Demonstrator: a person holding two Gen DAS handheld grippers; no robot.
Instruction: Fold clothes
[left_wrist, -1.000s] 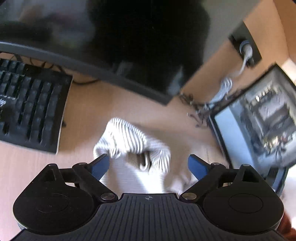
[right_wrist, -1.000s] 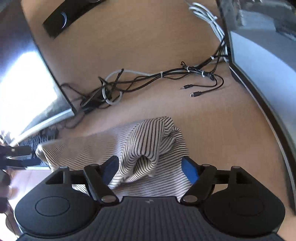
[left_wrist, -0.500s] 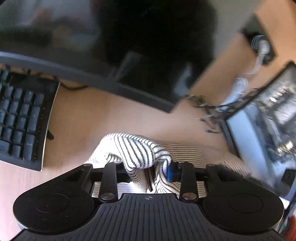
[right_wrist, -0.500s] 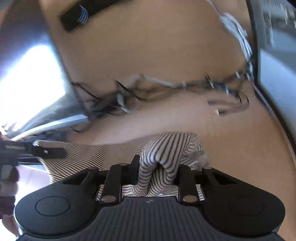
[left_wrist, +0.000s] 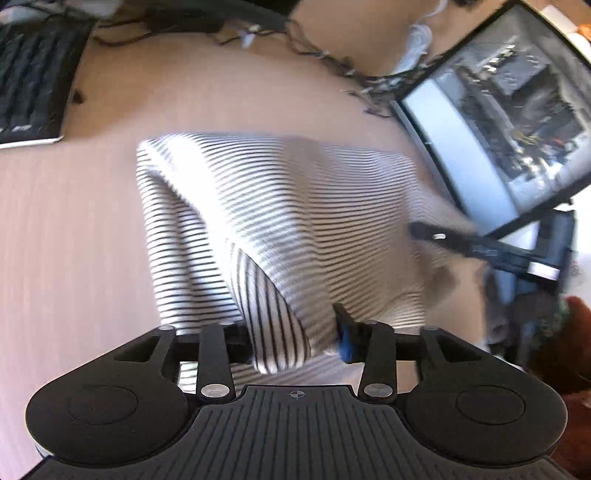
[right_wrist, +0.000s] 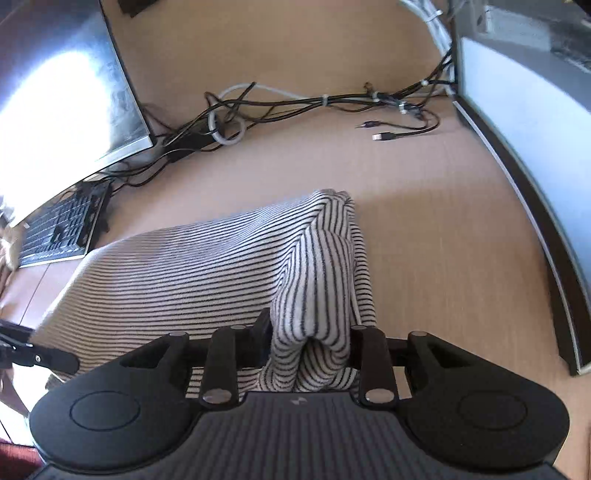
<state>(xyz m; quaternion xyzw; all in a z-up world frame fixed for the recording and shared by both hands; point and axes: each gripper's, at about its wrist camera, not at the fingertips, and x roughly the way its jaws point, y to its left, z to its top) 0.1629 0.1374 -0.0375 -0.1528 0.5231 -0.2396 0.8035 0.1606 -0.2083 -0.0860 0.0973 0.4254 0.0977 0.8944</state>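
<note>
The left gripper (left_wrist: 295, 341) has its fingers closed on a bunched fold of the striped garment (left_wrist: 280, 218), the cloth pinched between the two pads and hanging out just past them. Ahead of these fingers the garment spreads over the wooden table (left_wrist: 74, 229) as a broad sheet of white fabric with thin dark stripes, lifted from the grasp point and blurred. Far ahead and to the left of the fingers lies a black keyboard (left_wrist: 31, 77); ahead to the right stands a monitor (left_wrist: 495, 114), with a tangle of cables (left_wrist: 325, 55) beyond the cloth.

The right gripper (right_wrist: 310, 347) likewise clamps a gathered ridge of the striped garment (right_wrist: 192, 266) between its fingers, the fold rising ahead of them to a rounded corner. The rest of the cloth stretches away to the left of these fingers, toward the left gripper's tip (right_wrist: 44, 358) at the frame's edge. Ahead lie bundled cables (right_wrist: 295, 107) on the table (right_wrist: 443, 240), a monitor (right_wrist: 66, 85) ahead left with the keyboard (right_wrist: 62, 232) below it, and another screen edge (right_wrist: 535, 155) to the right.
</note>
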